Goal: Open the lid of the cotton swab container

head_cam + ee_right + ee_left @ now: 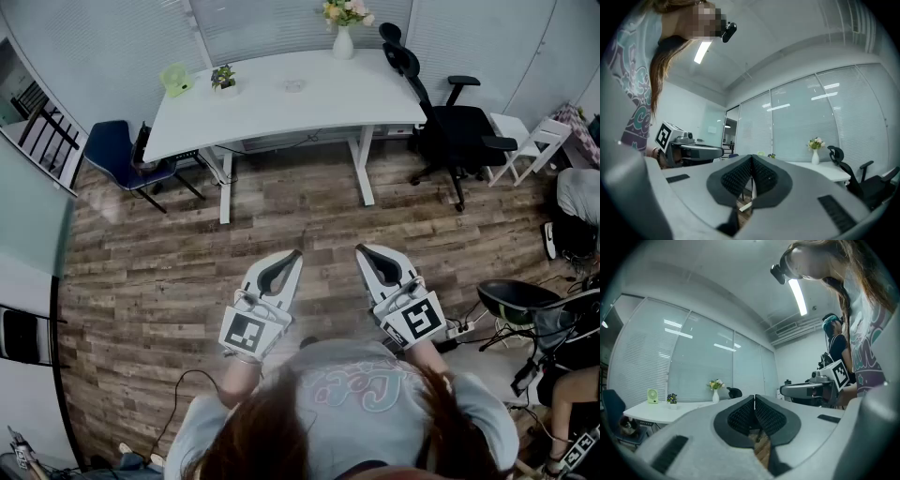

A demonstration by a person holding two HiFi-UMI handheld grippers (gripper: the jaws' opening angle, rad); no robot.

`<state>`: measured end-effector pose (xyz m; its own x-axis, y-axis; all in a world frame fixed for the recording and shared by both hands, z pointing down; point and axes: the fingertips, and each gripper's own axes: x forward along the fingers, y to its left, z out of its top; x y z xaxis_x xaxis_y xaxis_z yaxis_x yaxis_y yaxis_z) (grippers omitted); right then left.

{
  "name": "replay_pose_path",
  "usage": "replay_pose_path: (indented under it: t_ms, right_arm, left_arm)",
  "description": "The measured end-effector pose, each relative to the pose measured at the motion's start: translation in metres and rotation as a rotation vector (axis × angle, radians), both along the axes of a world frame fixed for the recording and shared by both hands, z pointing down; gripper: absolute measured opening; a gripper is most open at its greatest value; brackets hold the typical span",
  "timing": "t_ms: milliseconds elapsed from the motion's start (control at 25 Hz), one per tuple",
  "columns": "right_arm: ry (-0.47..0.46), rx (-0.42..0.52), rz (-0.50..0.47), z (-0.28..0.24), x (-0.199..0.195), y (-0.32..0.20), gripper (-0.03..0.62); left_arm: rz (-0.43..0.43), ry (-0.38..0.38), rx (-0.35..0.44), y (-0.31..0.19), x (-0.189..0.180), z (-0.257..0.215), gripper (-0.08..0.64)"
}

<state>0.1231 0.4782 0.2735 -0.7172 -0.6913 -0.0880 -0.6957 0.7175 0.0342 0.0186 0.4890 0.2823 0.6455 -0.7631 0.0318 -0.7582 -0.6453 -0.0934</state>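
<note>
Task not started. The step in hand, as I judge it, is the approach.

**Where things are**
- Both tongs are well short of the white desk [281, 108], out over the wood floor [187, 272] on its near side.
- The cotton swab container cannot be picked out with certainty. A small pale item [293, 85] on the desk, between the potted plant [223, 78] and the vase of flowers [343, 37], may be it, but it is too small to tell.

**Tongs**
- Left tongs [292, 255] [754, 400]: jaws fully together, ribbed pads meeting, nothing between them.
- Right tongs [364, 250] [751, 161]: the same, closed and empty.

**Pose**
- Both are held level, side by side in front of the person's chest.
- The tips aim toward the desk and angle slightly toward each other. The marker cubes sit on the body side.

**Doing it well (judgement)**
- Come up to the desk's near edge first, and spread both pairs of jaws before reaching in.
- Steady the container's body against the desk with one pair and take the lid's edge with the other.
- Lift gently. A light container may skid or tip.
</note>
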Motion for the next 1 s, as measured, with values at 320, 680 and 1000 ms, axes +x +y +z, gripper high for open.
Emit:
replay_pose_path:
  t_ms: [320,680,1000]
  right_arm:
    - [0.024,0.014,-0.012,0.000,0.005,0.001,0.005]
    - [0.019,0.008,-0.006,0.003,0.007,0.008,0.005]
    - [-0.067,-0.007,-0.032,0.001,0.006,0.019,0.049]
  left_arm:
    - [0.002,0.016,0.027,0.001,0.008,-0.007,0.011]
    - [-0.004,0.040,0.027,0.010,0.006,-0.007,0.011]
    - [-0.020,0.087,-0.043,0.016,0.003,0.005,0.017]
